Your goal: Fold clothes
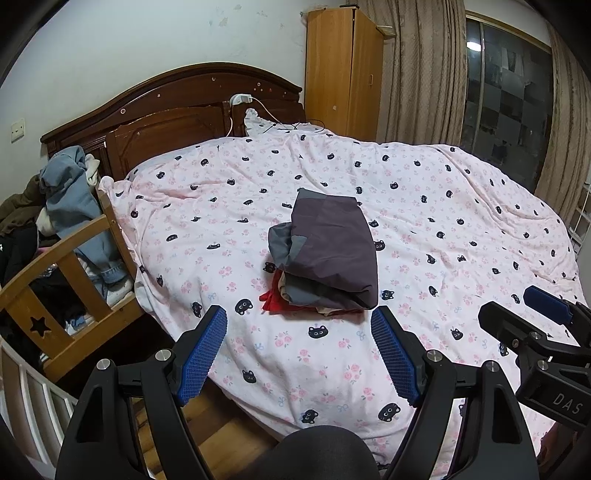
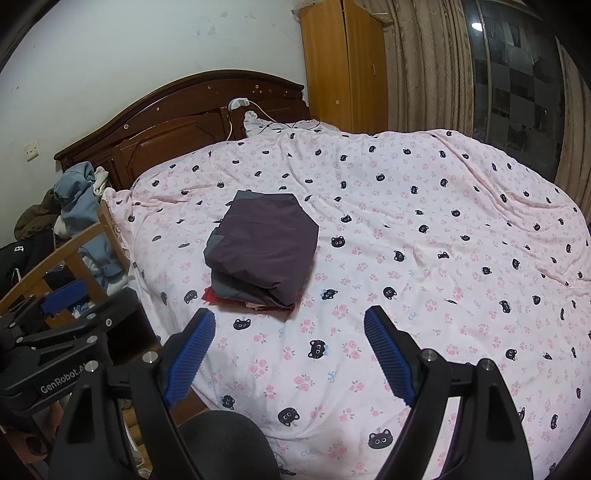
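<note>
We hold both the left gripper and right gripper with jaws wide apart and empty above the bed, where a folded dark jacket tops a small stack; soft, light, probably slippery, best pinched at its thick folded edge.

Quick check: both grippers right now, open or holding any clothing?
Left gripper: open, holding nothing.
Right gripper: open, holding nothing.

Even indoor light is washing over the bed, bright and soft, leaving only faint shadows. A lamp is glaring in the dark window far beyond the tongs. Fisheye bending is curving every edge; black corners are vignetting; focus is holding sharp.
</note>
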Demonstrator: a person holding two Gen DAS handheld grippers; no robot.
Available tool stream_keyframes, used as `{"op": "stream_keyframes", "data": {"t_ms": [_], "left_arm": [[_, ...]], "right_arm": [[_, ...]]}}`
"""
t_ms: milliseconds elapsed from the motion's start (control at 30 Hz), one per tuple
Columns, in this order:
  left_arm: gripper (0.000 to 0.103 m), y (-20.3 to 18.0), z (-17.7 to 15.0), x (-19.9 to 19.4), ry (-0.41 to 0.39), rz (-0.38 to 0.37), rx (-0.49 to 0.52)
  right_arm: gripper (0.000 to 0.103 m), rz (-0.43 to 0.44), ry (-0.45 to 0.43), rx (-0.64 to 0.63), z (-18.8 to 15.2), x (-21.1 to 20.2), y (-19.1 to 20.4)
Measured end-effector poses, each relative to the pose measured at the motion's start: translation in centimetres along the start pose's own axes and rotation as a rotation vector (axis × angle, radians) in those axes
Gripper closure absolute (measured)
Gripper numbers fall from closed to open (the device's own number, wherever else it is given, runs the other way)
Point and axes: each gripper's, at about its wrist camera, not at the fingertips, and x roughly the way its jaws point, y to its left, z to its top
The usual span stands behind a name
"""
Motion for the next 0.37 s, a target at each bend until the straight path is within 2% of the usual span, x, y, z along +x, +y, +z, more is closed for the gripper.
{"op": "stream_keyframes", "data": {"t_ms": [167, 367], "left_arm": [[0.026, 0.03, 0.04, -0.02, 0.003, -0.028, -0.012], [0.026, -0.04, 0.03, 0.00, 0.001, -0.020, -0.008]], "right_arm": [[0.018, 0.000, 0.002, 0.001, 0.04, 0.19, -0.09], [0.018, 0.000, 0.006, 0.004, 0.09, 0.35, -0.25]]}}
